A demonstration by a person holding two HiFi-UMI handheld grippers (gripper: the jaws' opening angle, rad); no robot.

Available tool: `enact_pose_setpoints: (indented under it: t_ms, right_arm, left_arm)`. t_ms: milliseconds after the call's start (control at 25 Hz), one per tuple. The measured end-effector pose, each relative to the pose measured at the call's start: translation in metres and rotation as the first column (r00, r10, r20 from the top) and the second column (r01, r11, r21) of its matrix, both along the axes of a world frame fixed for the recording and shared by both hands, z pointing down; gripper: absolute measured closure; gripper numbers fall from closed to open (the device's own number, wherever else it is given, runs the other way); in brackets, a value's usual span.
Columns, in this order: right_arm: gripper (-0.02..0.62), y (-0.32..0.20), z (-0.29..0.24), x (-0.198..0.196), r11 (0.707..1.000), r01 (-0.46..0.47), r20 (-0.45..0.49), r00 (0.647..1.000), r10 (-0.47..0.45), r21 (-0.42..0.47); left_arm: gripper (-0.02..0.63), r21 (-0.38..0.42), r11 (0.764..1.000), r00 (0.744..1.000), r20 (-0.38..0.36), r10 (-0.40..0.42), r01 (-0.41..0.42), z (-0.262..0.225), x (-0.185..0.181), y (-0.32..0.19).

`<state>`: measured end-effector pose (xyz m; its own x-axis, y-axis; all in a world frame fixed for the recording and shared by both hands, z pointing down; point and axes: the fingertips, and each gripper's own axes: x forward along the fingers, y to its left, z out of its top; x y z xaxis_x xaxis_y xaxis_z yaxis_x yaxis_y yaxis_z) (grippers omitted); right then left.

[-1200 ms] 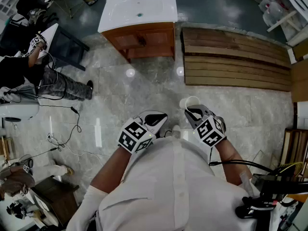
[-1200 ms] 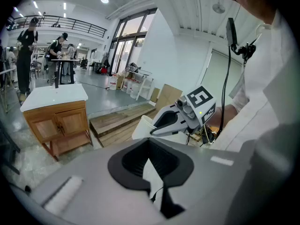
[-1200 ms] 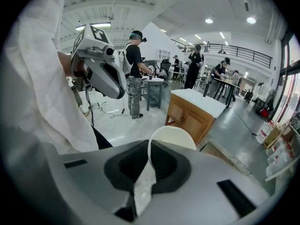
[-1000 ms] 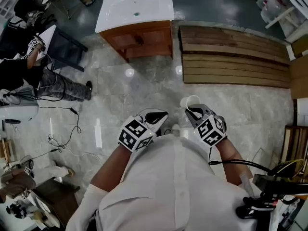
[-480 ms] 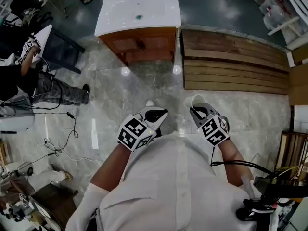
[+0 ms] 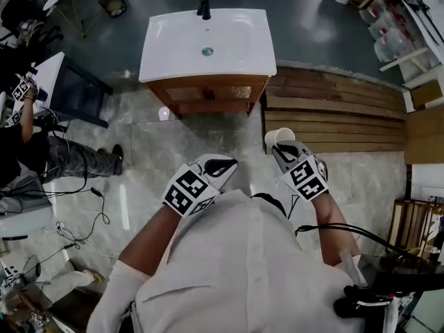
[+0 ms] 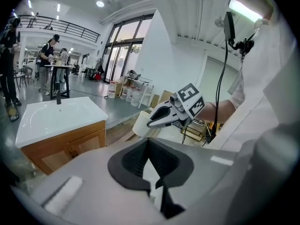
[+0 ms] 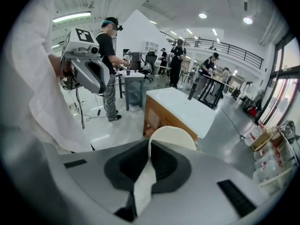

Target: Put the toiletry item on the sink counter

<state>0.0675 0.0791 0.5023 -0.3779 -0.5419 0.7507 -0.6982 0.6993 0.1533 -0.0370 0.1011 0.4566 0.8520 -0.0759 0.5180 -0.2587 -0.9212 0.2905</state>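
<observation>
A white cup (image 6: 279,137) is held by its rim in my right gripper (image 6: 282,151), which is shut on it at chest height. In the right gripper view the cup (image 8: 172,137) rises just past the jaws of the right gripper (image 8: 149,146). My left gripper (image 6: 220,165) is shut with nothing in it; the left gripper (image 7: 149,142) shows its jaws meeting at the tips. The white sink counter (image 6: 208,47) on a wooden cabinet stands ahead, with a black faucet (image 6: 204,7) at its back. The sink counter (image 8: 180,109) lies beyond the cup.
A slatted wooden platform (image 6: 333,106) lies right of the cabinet. A dark table (image 6: 76,82) and a person (image 6: 28,144) are at the left, with cables (image 6: 76,207) on the marble floor. Plastic bottles (image 6: 388,26) stand at the far right.
The sink counter has come nearer and sits lower in the head view as the person walks toward it. Both grippers keep their pose; the cup stays in the right one.
</observation>
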Motion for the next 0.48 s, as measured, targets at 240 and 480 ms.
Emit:
enact_pose_setpoints:
  t_ms: [240,480]
  right_arm:
    - [0.580,-0.076,-0.010,-0.018,1.000,0.013,-0.008,1.000,-0.012,0.025]
    - [0.580,-0.146,0.005,-0.013,0.992,0.128,-0.045,0.991,-0.127,0.010]
  left_arm:
    - [0.600,-0.005,0.998,0.998,-0.010,-0.061,0.061,0.001,-0.031,-0.065]
    - [0.600,-0.008,0.989,0.989,-0.005,-0.149,0.149,0.006,-0.038,-0.124]
